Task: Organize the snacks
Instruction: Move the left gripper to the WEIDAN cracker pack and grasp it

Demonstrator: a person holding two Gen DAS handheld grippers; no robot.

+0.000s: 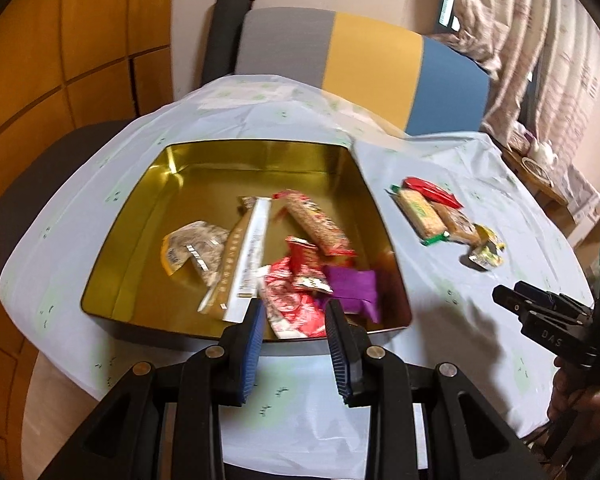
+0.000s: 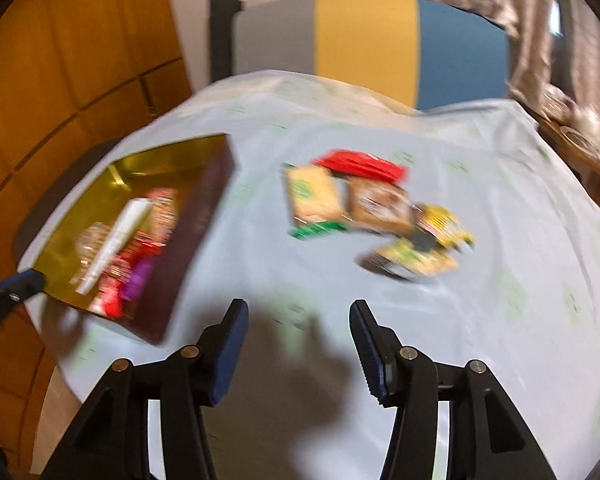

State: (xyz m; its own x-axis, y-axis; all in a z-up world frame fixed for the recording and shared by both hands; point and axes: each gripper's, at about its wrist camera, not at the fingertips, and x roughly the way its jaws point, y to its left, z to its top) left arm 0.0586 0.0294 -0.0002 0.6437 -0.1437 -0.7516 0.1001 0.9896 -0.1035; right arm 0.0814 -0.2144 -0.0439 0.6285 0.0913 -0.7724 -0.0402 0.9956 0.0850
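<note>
A gold-lined tin box (image 1: 140, 216) on the pale tablecloth holds several snack packets, among them a purple packet (image 1: 352, 288) and a long white packet (image 1: 252, 248). My left gripper (image 1: 296, 320) is open and empty above the box's near rim. Several packets lie on the cloth right of the box: a green-edged cracker pack (image 1: 420, 212), a red packet (image 1: 432, 192) and a yellow packet (image 1: 486, 248). My right gripper (image 2: 298, 320) is open and empty over the cloth, short of the cracker pack (image 2: 314, 196), red packet (image 2: 364, 166) and yellow packet (image 2: 440, 224). The box (image 2: 196, 216) lies to its left.
A chair (image 1: 364, 52) with a grey, yellow and blue back stands behind the table. Wooden panelling (image 1: 40, 60) is on the left. Curtains (image 1: 540, 40) and a side table with a teapot (image 1: 544, 152) are at the right. The right gripper shows at the left wrist view's right edge (image 1: 540, 312).
</note>
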